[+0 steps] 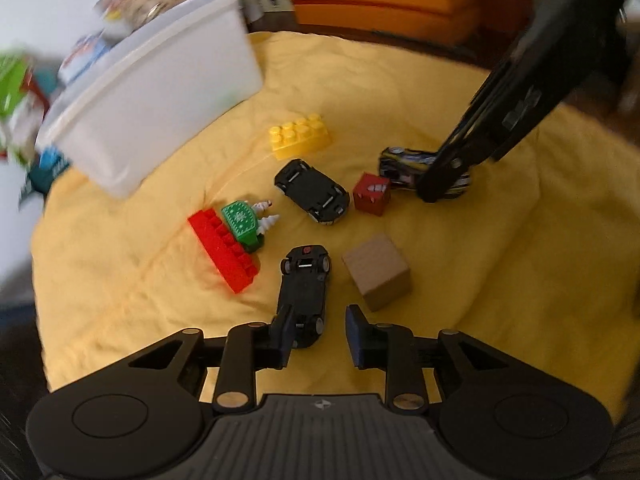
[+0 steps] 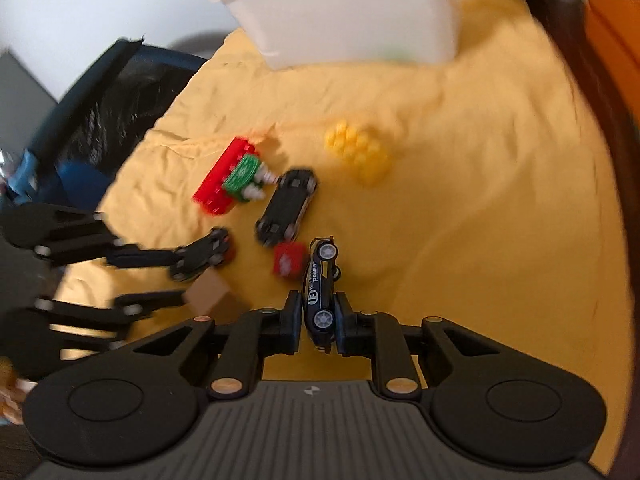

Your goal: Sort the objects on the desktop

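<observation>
On a yellow cloth (image 1: 460, 264) lie toys. My left gripper (image 1: 320, 336) is open around the tail of an upside-down black car (image 1: 304, 288); the car lies against the left pad, with a gap to the right pad. A brown cube (image 1: 376, 276) sits just right of it. My right gripper (image 2: 318, 324) is shut on a dark blue racing car (image 2: 320, 288) turned on its side, next to a red cube (image 2: 289, 260). A second upside-down black car (image 1: 312, 192), a yellow brick (image 1: 300, 140) and a red brick (image 1: 224, 248) with a green piece (image 1: 240, 220) lie beyond.
A white plastic bin (image 1: 160, 92) stands at the cloth's far left. Behind it are blurred packages (image 1: 16, 92). An orange box (image 1: 380, 0) stands past the cloth's far edge. A dark blue chair (image 2: 100, 112) is off the cloth's left side in the right wrist view.
</observation>
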### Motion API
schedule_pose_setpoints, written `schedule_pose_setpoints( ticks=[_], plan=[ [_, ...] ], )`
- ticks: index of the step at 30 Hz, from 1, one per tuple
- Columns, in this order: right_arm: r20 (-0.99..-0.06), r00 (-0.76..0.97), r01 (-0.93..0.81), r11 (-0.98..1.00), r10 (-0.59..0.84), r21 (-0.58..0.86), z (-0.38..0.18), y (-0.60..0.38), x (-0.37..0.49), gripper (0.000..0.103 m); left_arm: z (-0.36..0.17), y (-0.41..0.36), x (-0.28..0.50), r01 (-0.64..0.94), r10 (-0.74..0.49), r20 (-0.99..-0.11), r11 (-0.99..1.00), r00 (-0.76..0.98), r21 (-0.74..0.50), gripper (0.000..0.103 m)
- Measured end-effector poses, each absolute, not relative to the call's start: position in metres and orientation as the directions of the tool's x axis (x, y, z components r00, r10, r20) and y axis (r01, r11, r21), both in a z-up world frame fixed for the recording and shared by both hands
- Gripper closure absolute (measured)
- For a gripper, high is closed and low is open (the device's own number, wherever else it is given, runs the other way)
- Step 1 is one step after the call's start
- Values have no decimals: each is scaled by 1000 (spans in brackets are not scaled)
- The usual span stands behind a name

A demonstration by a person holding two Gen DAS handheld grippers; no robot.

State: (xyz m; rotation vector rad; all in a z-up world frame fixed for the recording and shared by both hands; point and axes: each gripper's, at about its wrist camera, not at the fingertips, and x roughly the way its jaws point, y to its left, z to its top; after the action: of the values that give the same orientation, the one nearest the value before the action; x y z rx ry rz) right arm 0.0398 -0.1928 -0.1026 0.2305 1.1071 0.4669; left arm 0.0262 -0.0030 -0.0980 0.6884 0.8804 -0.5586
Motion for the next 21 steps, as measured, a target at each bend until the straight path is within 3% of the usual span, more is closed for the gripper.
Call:
schedule_pose_setpoints(
  ticks=[3,5,7,9,10,14,17,21],
  plan=[
    [-793,342,-226,863,504,451,-105,-193,32,85,-105,-10,29,698,-138,-824,617,550,363,71],
    [-799,340,-223,868,495,443,-107,-190,28,85,-103,-5,41,672,-148,-836,675,528,305,71],
    [-805,349,-214,877,480,430,-108,-190,26,84,-96,10,60,606,-200,-859,782,471,150,82],
    [-817,380,-228,900,433,371,-104,-189,23,77,-93,33,76,506,-272,-872,862,408,-32,83],
    [-826,407,-242,918,390,314,-101,-185,21,69,-93,46,83,452,-304,-872,885,384,-109,83],
    [-834,477,-270,950,276,160,-92,-179,16,61,-97,80,90,299,-377,-864,911,332,-283,81],
    [-831,506,-274,957,229,96,-89,-176,15,57,-95,82,85,268,-328,-875,933,356,-241,69],
    [-829,527,-285,958,187,35,-86,-172,13,54,-90,82,77,243,-257,-879,955,403,-168,65]
  ],
)
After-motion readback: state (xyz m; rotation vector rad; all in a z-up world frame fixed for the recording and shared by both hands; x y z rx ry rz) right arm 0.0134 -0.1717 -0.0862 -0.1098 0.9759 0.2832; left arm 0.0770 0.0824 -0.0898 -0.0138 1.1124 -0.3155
